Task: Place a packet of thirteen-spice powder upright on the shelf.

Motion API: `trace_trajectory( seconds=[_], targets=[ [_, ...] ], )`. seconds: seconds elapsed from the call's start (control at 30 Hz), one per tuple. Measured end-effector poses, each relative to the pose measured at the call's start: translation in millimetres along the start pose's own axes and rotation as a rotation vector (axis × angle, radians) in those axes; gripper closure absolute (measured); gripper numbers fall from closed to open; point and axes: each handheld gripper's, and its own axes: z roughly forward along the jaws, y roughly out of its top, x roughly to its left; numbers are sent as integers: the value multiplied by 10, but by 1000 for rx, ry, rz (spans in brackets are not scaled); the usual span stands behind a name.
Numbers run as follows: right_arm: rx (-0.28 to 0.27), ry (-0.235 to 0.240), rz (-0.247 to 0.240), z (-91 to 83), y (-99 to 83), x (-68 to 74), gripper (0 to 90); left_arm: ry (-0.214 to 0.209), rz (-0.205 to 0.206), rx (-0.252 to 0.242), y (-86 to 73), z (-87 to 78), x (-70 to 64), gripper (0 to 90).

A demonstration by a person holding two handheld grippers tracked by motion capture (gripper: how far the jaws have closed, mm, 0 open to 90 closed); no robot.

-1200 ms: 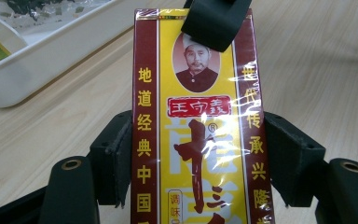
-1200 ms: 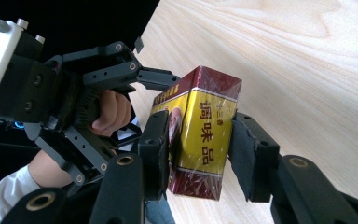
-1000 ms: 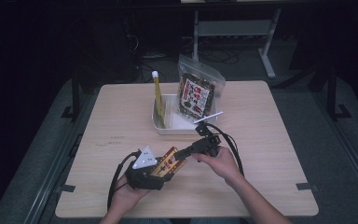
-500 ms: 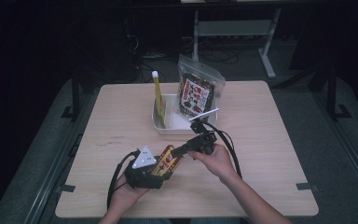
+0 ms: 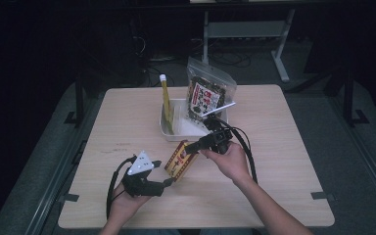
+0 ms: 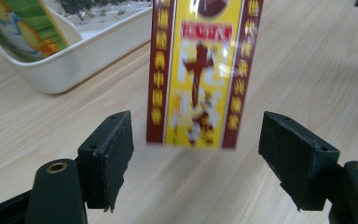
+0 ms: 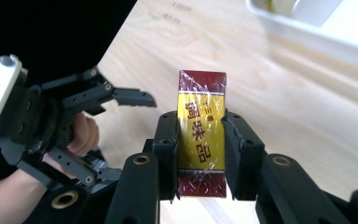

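Tabletop (image 5: 284,171) of pale wood lies bare along its right half and near edge, with wide free room there; its left side beyond the hands is open too. A white tray (image 5: 174,131) sits toward the far middle, well in from every edge.

The right gripper (image 5: 192,146) is closed narrow on a red and yellow packet (image 5: 180,160), its jaws pressing both long sides of the packet near one end, as the right gripper view shows. The packet is held just above the tabletop, near the tray's front wall and tilted, its other end pointing toward the left gripper (image 5: 168,182).

The left gripper stands wide open. In the left gripper view the packet's end hangs between the two jaws with a clear gap on each side, touching neither. The person's left hand (image 5: 125,205) holds that gripper close to the near edge.

In the tray a tall yellow and green carton (image 5: 166,103) leans against the left wall, and a clear bag of dark dried food (image 5: 206,95) stands at the back right. A white strip (image 5: 219,109) rests across the bag's front.
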Motion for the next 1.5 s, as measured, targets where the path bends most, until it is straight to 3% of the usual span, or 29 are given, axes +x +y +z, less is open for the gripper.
trace_trajectory(
  seconds=[0.37, 0.77, 1.2, 1.5],
  targets=[
    [-42, -62, 3, -137, 198, 64, 681, 34, -33, 12, -91, -54, 89, 256],
    [-111, -138, 59, -310, 409, -12, 681, 55, -43, 13, -132, -85, 154, 253],
    [-157, -234, 97, -325, 685, 8, 681, 52, -61, -1, -151, -117, 231, 253],
    [-207, -275, 131, -308, 853, 7, 681, 54, -66, 0, -166, -128, 251, 254]
  ],
)
